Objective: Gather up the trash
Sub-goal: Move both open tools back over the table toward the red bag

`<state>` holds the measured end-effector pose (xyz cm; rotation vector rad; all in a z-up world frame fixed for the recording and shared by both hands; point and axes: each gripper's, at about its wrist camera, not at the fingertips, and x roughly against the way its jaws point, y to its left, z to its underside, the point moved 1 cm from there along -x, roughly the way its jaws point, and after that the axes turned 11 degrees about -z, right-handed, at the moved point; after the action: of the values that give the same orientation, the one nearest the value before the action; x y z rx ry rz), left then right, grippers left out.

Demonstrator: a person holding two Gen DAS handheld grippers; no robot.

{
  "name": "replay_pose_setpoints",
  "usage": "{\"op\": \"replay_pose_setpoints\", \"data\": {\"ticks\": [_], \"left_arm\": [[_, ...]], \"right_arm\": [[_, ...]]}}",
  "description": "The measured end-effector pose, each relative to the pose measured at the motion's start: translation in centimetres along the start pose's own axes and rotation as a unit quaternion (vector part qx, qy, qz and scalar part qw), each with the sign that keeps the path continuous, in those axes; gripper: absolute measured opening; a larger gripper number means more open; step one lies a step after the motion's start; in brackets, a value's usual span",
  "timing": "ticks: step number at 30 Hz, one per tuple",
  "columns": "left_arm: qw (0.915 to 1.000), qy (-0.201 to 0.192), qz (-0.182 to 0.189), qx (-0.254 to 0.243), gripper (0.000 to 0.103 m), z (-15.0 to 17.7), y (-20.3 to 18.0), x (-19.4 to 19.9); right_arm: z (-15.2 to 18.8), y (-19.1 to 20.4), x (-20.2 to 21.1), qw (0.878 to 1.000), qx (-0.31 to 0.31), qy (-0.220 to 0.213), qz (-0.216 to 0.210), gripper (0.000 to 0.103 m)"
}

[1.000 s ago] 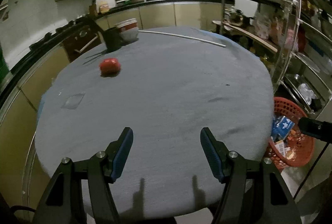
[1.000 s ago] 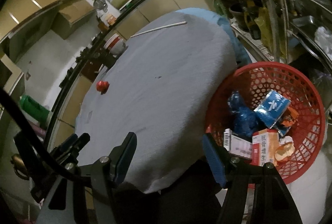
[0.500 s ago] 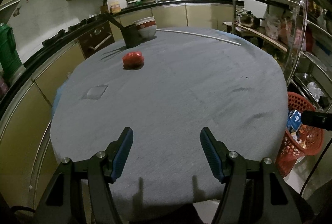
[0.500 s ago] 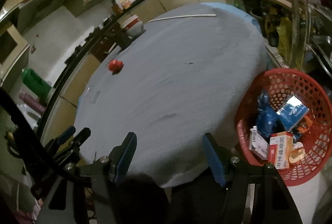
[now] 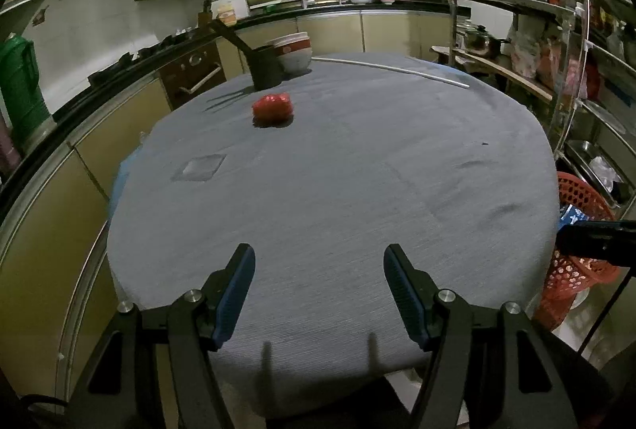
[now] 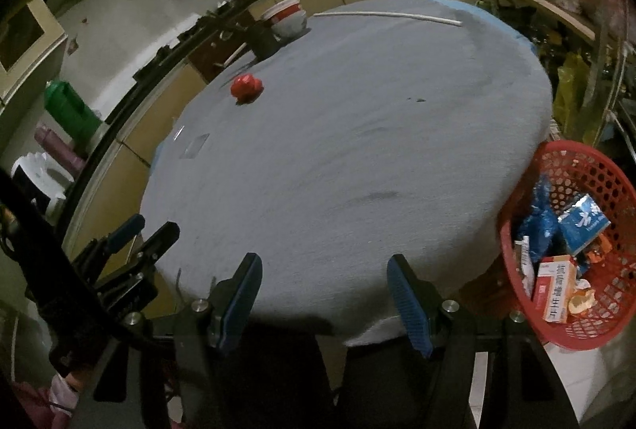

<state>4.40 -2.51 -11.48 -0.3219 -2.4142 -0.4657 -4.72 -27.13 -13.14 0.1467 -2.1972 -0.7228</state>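
Observation:
A crumpled red wrapper (image 5: 273, 108) lies on the far left part of the round grey table (image 5: 357, 198); it also shows in the right wrist view (image 6: 246, 88). A clear flat piece of plastic (image 5: 198, 167) lies near the table's left edge, also in the right wrist view (image 6: 194, 147). A red mesh basket (image 6: 604, 317) with several boxes and wrappers stands on the floor right of the table, partly seen in the left wrist view (image 5: 576, 190). My left gripper (image 5: 319, 290) is open and empty over the near table edge. My right gripper (image 6: 324, 300) is open and empty at the near edge.
A dark pot (image 5: 265, 68) and stacked bowls (image 5: 294, 51) stand at the table's far side, with a long white rod (image 5: 393, 70) beside them. Metal shelves (image 5: 572, 43) stand to the right. Kitchen counters (image 5: 119, 99) curve around the left and back.
Both grippers have pulled back and swung left: the table looks farther and more centred, and the basket has slid to the right edge of both views. Both stay open.

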Motion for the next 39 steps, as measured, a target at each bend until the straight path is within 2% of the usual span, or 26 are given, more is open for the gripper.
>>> {"op": "replay_pose_setpoints", "data": {"ticks": [10,17,25,39], "left_arm": [[0.9995,0.019,-0.018,0.02,0.068,1.2,3.5,-1.6],[0.9986,0.032,-0.033,0.027,0.068,1.8,5.4,-2.4],[0.998,0.041,-0.047,0.003,0.068,1.9,5.6,-2.6],[0.9972,0.053,-0.053,0.0,0.068,2.0,5.8,-2.6]], "right_arm": [[0.2,3.4,-3.7,0.999,0.031,0.042,-0.007,0.069],[1.2,6.5,-5.9,0.994,0.079,0.07,-0.015,0.069],[2.1,8.3,-7.1,0.99,0.111,0.079,-0.03,0.069],[2.2,8.0,-6.8,0.991,0.104,0.075,-0.047,0.069]]}}
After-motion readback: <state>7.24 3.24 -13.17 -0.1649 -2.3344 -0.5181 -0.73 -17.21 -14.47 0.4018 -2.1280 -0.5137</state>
